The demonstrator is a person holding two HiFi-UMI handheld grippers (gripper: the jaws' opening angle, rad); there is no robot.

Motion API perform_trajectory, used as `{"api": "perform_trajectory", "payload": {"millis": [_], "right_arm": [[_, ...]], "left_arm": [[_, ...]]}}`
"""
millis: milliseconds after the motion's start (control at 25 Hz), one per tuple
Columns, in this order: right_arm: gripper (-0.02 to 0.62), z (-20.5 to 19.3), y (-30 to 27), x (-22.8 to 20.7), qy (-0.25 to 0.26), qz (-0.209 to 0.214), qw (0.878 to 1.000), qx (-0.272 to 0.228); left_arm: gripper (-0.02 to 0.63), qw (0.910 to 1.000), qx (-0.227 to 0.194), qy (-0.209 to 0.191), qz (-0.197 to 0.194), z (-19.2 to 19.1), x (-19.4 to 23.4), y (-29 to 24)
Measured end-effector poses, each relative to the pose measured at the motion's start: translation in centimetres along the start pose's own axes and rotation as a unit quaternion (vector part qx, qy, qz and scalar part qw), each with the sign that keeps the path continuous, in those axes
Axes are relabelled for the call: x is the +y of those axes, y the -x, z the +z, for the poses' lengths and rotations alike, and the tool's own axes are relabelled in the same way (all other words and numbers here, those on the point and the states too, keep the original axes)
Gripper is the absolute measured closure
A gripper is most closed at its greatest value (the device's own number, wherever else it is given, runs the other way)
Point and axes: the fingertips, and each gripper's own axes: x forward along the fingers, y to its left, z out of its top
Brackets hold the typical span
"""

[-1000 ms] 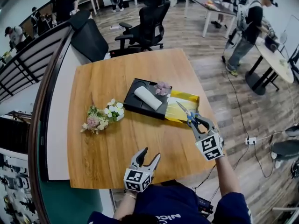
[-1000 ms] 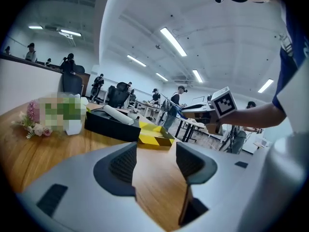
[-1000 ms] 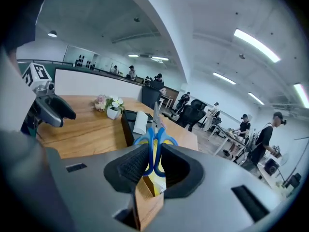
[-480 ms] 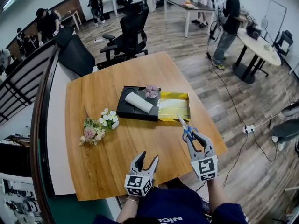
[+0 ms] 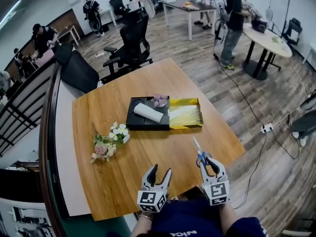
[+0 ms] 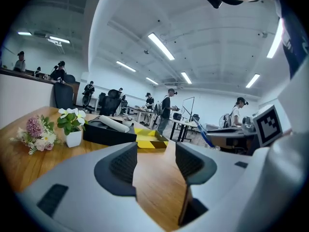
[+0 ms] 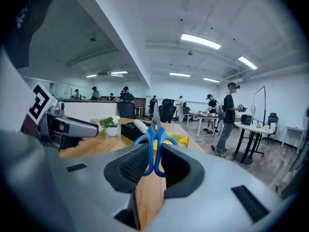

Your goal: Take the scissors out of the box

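Note:
Blue-handled scissors (image 5: 199, 152) stand with their blades pointing away from me, above the near right part of the wooden table (image 5: 113, 102). My right gripper (image 5: 207, 163) is shut on their handles; in the right gripper view the scissors (image 7: 155, 144) sit upright between the pads. The box lies further back: a black tray (image 5: 139, 121) with a yellow tray (image 5: 186, 114) joined to its right side. My left gripper (image 5: 160, 171) hovers over the table's near edge, open, with nothing between its jaws (image 6: 154, 163). The two grippers are side by side.
A white roll (image 5: 148, 112) and a small pink flower (image 5: 159, 100) lie in the black tray. A flower bunch in a white pot (image 5: 111, 138) sits left of it. Office chairs (image 5: 129, 46), desks and people stand beyond the table.
My right gripper has carried the scissors away from the yellow tray, back toward the table's near edge, and rolled upright. The left gripper has hardly moved.

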Motion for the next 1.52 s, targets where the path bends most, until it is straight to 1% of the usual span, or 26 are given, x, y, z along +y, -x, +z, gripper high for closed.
{"api": "perform_trajectory", "payload": {"millis": [200,320,360,440,480,560,640,680,720,800,880,1040,1320,1520], "right_arm": [[0.502,0.5,-0.2,0.4,0.004,-0.001,1.0,-0.009],[0.502,0.5,-0.4,0.5,-0.011,0.001,1.0,-0.013],[0.502,0.4,-0.7,0.6,-0.02,0.003,1.0,-0.014],[0.502,0.4,-1.1,1.0,-0.03,0.006,0.999,-0.014],[0.502,0.4,-1.2,1.2,-0.027,0.008,1.0,-0.013],[0.502,0.5,-1.3,1.7,-0.014,0.015,1.0,-0.01],[0.502,0.5,-1.3,1.9,-0.006,0.021,1.0,-0.009],[0.502,0.5,-1.3,1.9,-0.006,0.022,1.0,-0.008],[0.502,0.4,-1.3,1.8,-0.007,0.023,1.0,-0.008],[0.502,0.4,-1.2,1.6,-0.008,0.025,1.0,-0.006],[0.502,0.3,-1.3,1.3,-0.01,0.026,1.0,-0.006],[0.503,0.2,-1.7,0.8,-0.013,0.03,0.999,-0.007],[0.503,0.7,-2.5,0.0,-0.005,0.038,0.999,-0.004],[0.503,0.8,-2.7,-0.6,0.001,0.037,0.999,0.003]], "left_arm": [[0.359,1.0,-0.003,-0.001,0.006,0.3,0.7,0.5],[0.371,1.0,-0.003,0.0,0.004,0.4,0.7,0.5],[0.385,1.0,-0.003,0.0,0.003,0.4,0.7,0.5],[0.451,1.0,-0.003,-0.001,0.004,0.4,0.6,0.4],[0.482,1.0,-0.002,-0.002,0.006,0.4,0.5,0.4],[0.508,0.9999,0.001,-0.006,0.013,0.2,0.4,0.4],[0.555,0.9998,0.004,-0.009,0.02,0.1,0.4,0.4],[0.586,0.9998,0.006,-0.009,0.019,0.0,0.3,0.4],[0.601,0.9998,0.008,-0.007,0.015,0.0,0.1,0.3],[0.603,0.9999,0.012,0.004,0.0,0.0,-0.3,0.3],[0.603,0.9998,0.011,0.014,-0.005,0.2,-0.4,0.3],[0.603,0.9999,0.01,0.009,0.005,0.4,0.0,0.0],[0.603,0.9997,0.005,-0.012,0.018,1.2,0.6,-0.8],[0.603,0.9995,-0.005,-0.003,0.031,2.1,1.3,-1.2]]}}
